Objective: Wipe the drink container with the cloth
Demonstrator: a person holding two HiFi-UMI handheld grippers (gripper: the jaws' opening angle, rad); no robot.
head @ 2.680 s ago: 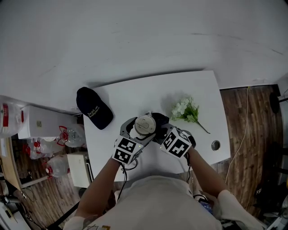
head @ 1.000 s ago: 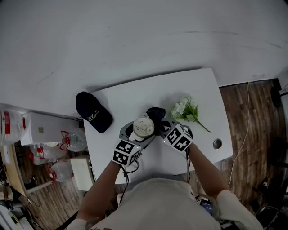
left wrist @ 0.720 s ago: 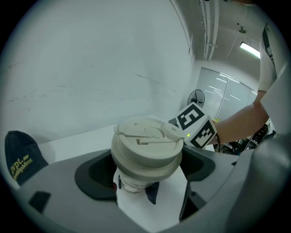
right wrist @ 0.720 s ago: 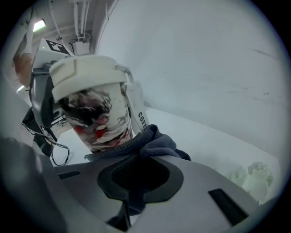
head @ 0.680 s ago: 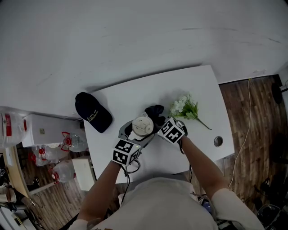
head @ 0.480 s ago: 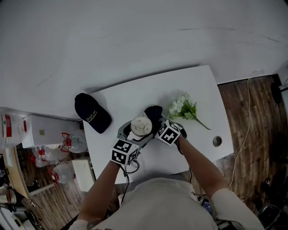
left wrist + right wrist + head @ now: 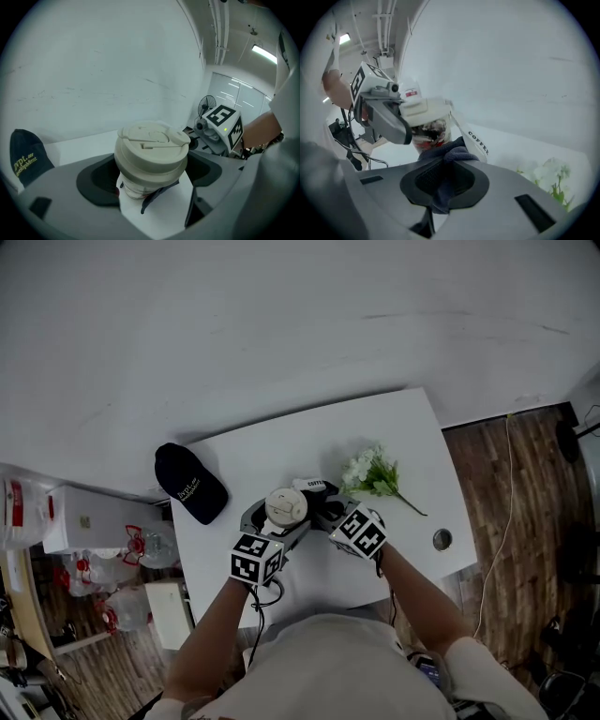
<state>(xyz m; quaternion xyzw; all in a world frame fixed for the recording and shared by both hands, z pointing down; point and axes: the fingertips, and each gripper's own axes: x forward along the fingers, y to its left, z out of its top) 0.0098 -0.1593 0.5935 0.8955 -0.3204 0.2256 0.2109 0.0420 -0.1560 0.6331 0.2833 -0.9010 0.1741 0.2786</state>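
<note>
Dark cloth (image 7: pixel 447 155) moved beside cup (image 7: pixel 150 151) (beige lid).

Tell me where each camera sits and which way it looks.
Head view: on the person's head, looking steeply down at the table; forearms, left gripper and right gripper show.
Left gripper view: on the left gripper, looking along its jaws, shut on the cup; the person's right arm shows.
Right gripper view: on the right gripper, looking along its jaws, shut on the cloth; the left arm shows.
Both gripper views share the cup, from opposite sides.
</note>
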